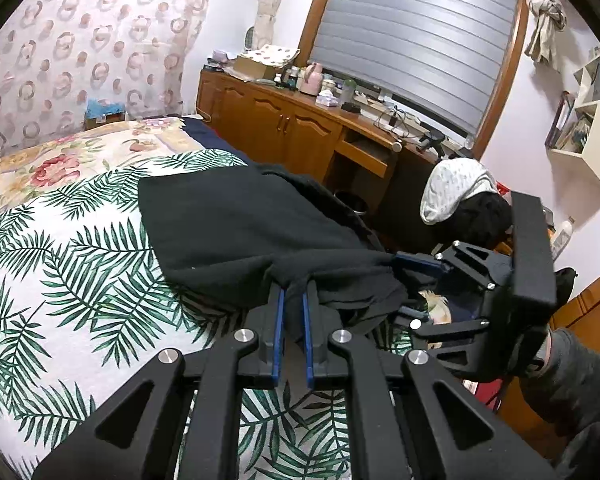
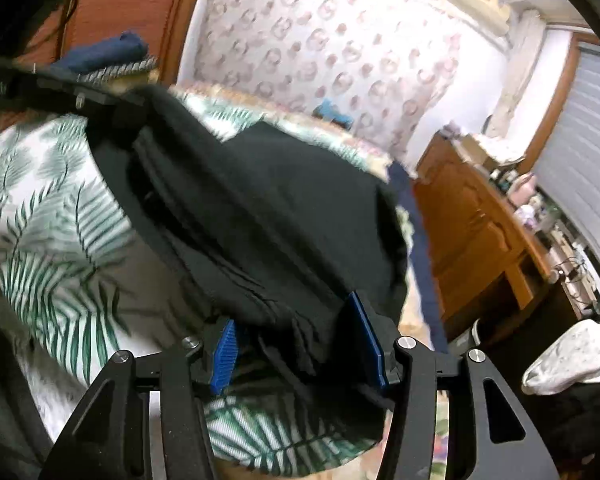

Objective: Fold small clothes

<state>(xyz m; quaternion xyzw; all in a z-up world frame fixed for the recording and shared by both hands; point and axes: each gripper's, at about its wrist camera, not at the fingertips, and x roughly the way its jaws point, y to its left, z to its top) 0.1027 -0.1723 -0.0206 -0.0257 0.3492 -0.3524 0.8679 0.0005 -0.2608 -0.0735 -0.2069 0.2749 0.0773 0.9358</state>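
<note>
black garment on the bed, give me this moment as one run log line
stage: folding | left gripper: shut on black garment | right gripper: garment edge between its pads, grip unclear | surface: leaf-print bedspread

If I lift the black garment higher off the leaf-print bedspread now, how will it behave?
Probably floppy: the black garment sags and bunches where the left gripper pinches it. It looks like thick, soft knit, so likely not slippery. The right gripper has a fold between wide-set fingers; that side may slide out. The bedspread could drag the trailing part.
</note>
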